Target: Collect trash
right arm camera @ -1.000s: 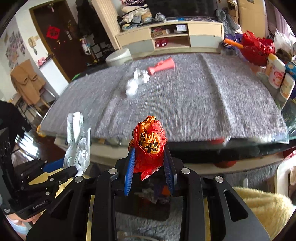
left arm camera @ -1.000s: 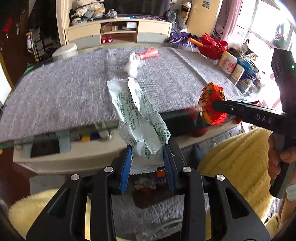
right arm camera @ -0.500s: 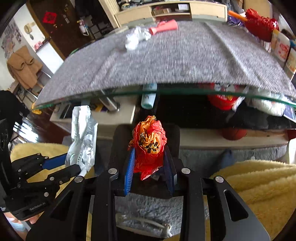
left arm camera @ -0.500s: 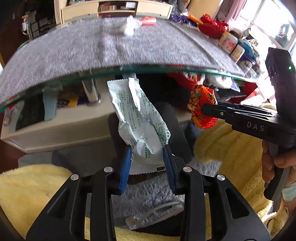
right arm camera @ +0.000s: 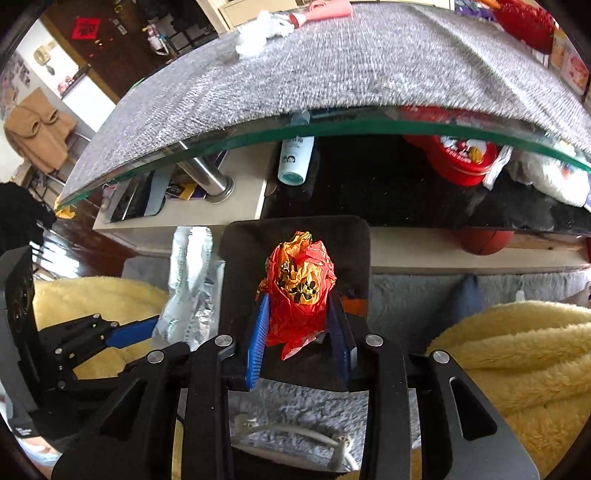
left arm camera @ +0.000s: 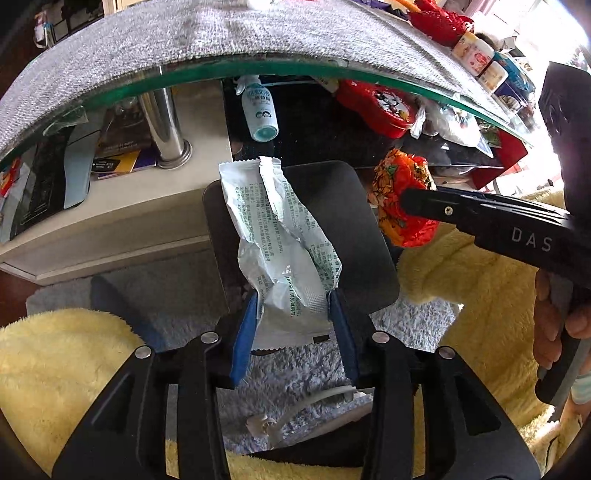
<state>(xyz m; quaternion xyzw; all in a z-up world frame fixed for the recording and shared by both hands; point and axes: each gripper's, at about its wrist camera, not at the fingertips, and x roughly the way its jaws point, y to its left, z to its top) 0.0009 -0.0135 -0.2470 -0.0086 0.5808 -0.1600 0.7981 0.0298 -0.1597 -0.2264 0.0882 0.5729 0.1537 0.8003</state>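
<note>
My left gripper (left arm camera: 291, 310) is shut on a crumpled white wrapper (left arm camera: 280, 240) with green print and holds it over a dark bin (left arm camera: 354, 229) on the floor. My right gripper (right arm camera: 299, 317) is shut on a crumpled red and orange wrapper (right arm camera: 301, 284) above the same bin (right arm camera: 351, 236). The red wrapper (left arm camera: 400, 199) also shows in the left wrist view, right of the white one. The white wrapper (right arm camera: 190, 280) shows at the left of the right wrist view. A white crumpled scrap (right arm camera: 255, 33) and a pink object (right arm camera: 325, 9) lie on the far tabletop.
The glass table with a grey mat (right arm camera: 332, 62) overhangs just beyond the bin. Its lower shelf holds a white bottle (left arm camera: 258, 110), a red tin (left arm camera: 376, 103) and a metal leg (left arm camera: 162, 125). Yellow fluffy fabric (right arm camera: 517, 350) lies on both sides; a white cable (right arm camera: 295, 432) lies on the grey rug.
Both grippers have dropped from table height to below the table edge and now hold their wrappers over the dark bin. Both grips are unchanged.
</note>
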